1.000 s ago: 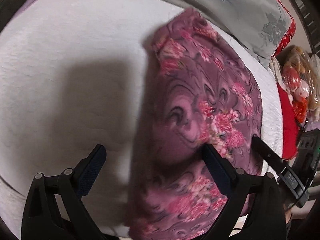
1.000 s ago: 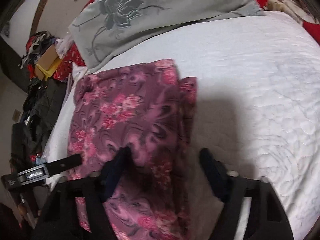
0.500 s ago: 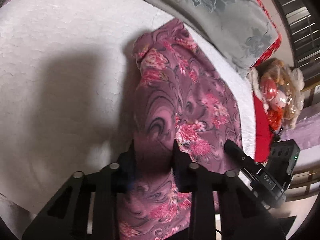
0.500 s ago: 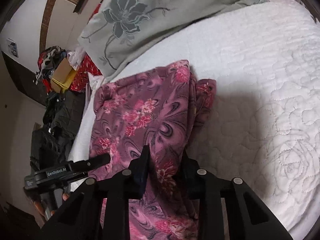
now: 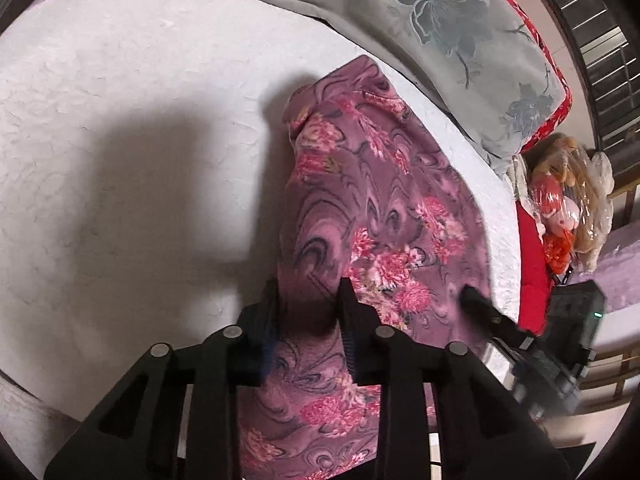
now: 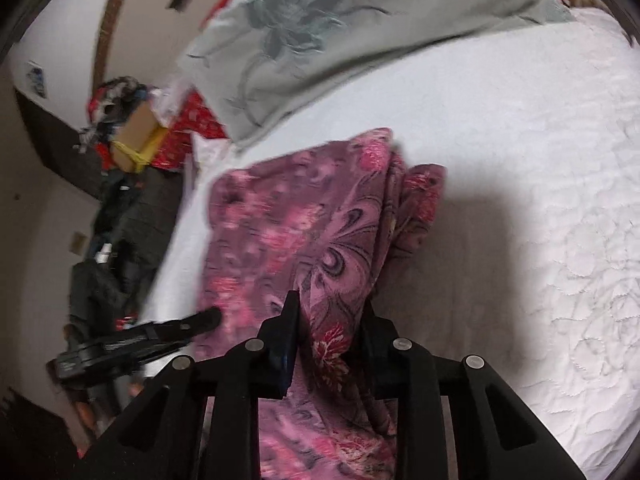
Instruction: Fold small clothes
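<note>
While the white quilted bed carries a grey flowered pillow, the purple floral garment lies near its edge, its near edge lifted. Left tool pinches one fold; right tool, jaws easing apart, still pinches another.

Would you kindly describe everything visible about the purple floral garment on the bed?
The purple floral garment looks like soft, thin fabric with pink blossoms and dark swirls. It lies lengthwise on the white quilted bedspread, already folded narrow, its far end near the grey pillow. Its near edge is lifted, pinched by the left gripper and right gripper.
</note>
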The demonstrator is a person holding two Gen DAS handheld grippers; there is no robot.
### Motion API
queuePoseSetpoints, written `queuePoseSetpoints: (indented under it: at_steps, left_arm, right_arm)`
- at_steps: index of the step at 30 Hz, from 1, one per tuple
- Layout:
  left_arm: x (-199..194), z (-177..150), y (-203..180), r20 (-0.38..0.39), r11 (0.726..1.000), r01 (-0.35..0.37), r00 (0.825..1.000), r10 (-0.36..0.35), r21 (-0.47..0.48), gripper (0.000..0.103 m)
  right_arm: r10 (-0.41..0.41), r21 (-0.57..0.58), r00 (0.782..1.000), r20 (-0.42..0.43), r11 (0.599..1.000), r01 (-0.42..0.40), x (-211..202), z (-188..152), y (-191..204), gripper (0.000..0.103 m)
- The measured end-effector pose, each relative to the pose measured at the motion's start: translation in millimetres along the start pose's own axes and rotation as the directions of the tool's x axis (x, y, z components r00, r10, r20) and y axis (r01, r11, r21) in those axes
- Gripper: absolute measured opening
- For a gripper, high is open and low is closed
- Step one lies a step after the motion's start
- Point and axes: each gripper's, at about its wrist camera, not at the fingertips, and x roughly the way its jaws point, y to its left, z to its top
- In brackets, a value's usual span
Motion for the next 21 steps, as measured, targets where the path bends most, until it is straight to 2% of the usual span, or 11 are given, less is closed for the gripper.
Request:
queuePoseSetpoints:
  at_steps: [2,5,7,8,11,15,17,18,21]
  left_arm:
    - [-6.0,-0.5,-5.5,-0.002,1.0,-0.008,1.0,0.008,0.026,0.028]
    - [-29.3,6.0,-19.1,0.085,0.995,-0.02,0.996,0.012,0.1,0.028]
    - [-40.1,15.7,-27.2,0.136,0.991,-0.027,0.991,0.009,0.131,0.041]
    - [-42.5,19.8,-29.2,0.149,0.989,-0.046,0.989,0.025,0.14,0.044]
    - [-34.2,44.2,-38.1,0.165,0.974,-0.135,0.981,0.105,0.183,0.046]
    - [-2.5,81.8,-39.5,0.158,0.941,-0.272,0.957,0.243,0.201,0.046]
    - [8.6,94.0,-37.4,0.157,0.93,-0.303,0.949,0.275,0.206,0.046]
    - [12.4,98.5,-35.8,0.158,0.927,-0.314,0.946,0.285,0.207,0.046]
    - [28.4,117.5,-31.4,0.151,0.922,-0.338,0.938,0.312,0.19,0.046]
  right_arm:
    - [-0.033,0.025,0.999,-0.036,0.999,0.034,4.1,-1.0,-9.4,0.035]
    - [-0.062,-0.011,0.997,-0.038,0.998,0.062,-9.4,3.4,-6.7,0.039]
    - [-0.053,-0.026,0.998,0.015,0.998,0.053,-24.7,13.6,-1.3,0.041]
    - [-0.026,-0.025,0.999,0.048,0.999,0.027,-31.1,21.5,0.7,0.041]
    - [-0.034,-0.032,0.995,0.098,0.999,0.037,-30.7,42.9,4.6,0.041]
    - [-0.091,-0.004,0.993,0.073,0.996,0.092,-2.5,63.6,-3.2,0.041]
    - [-0.105,0.019,0.993,0.059,0.994,0.104,12.1,70.9,-10.7,0.04]
    - [-0.102,0.022,0.993,0.054,0.995,0.101,17.6,74.0,-12.3,0.037]
    - [-0.072,0.004,0.996,0.052,0.997,0.072,25.2,78.1,-14.0,0.004]
